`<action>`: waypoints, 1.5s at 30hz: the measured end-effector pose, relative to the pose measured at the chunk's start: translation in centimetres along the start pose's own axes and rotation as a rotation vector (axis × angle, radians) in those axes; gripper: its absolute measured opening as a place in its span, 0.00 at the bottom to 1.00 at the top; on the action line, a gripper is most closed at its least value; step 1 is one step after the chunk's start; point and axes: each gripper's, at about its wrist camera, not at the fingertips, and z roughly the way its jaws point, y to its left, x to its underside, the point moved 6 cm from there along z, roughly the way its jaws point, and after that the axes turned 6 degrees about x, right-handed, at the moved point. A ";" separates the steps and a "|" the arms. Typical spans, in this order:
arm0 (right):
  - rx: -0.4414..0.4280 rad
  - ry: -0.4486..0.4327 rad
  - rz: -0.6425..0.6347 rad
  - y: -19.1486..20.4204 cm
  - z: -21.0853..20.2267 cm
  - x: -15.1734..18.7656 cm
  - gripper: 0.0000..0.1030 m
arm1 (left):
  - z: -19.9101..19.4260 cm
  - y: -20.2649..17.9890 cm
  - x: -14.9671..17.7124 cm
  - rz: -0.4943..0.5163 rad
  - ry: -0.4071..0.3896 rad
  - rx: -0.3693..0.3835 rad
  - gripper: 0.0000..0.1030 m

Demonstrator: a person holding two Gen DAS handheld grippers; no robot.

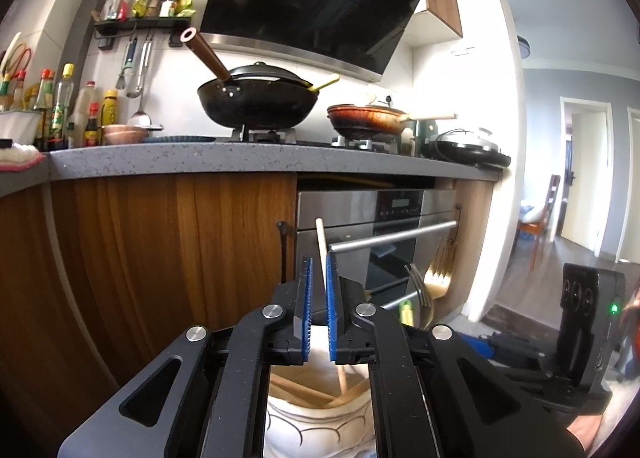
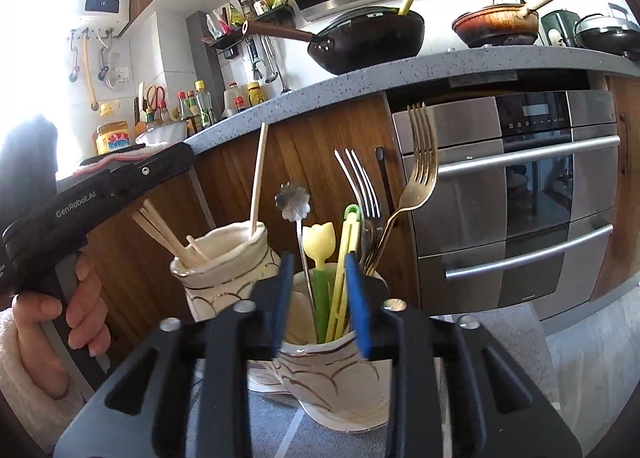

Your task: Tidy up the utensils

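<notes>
Oven [image 2: 516, 193] behind; two holders [image 2: 224, 258], two forks [image 2: 420, 161].

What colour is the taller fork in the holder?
Gold, the fork standing in the white holder; the right wrist view shows it best.

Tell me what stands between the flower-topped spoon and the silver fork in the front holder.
In the right wrist view, a yellow tulip-shaped utensil and a green-yellow clip stand between the flower-topped spoon and silver fork.

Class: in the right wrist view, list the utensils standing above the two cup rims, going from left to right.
Leaning chopsticks → upright chopstick → flower-ended spoon → yellow tulip-shaped piece → green and yellow clip → silver fork → gold fork.
</notes>
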 end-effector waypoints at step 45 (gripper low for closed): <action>0.253 -0.029 -0.208 0.8 -8.0 5.5 0.94 | -8.4 -1.8 11.5 0.054 0.083 -0.178 0.84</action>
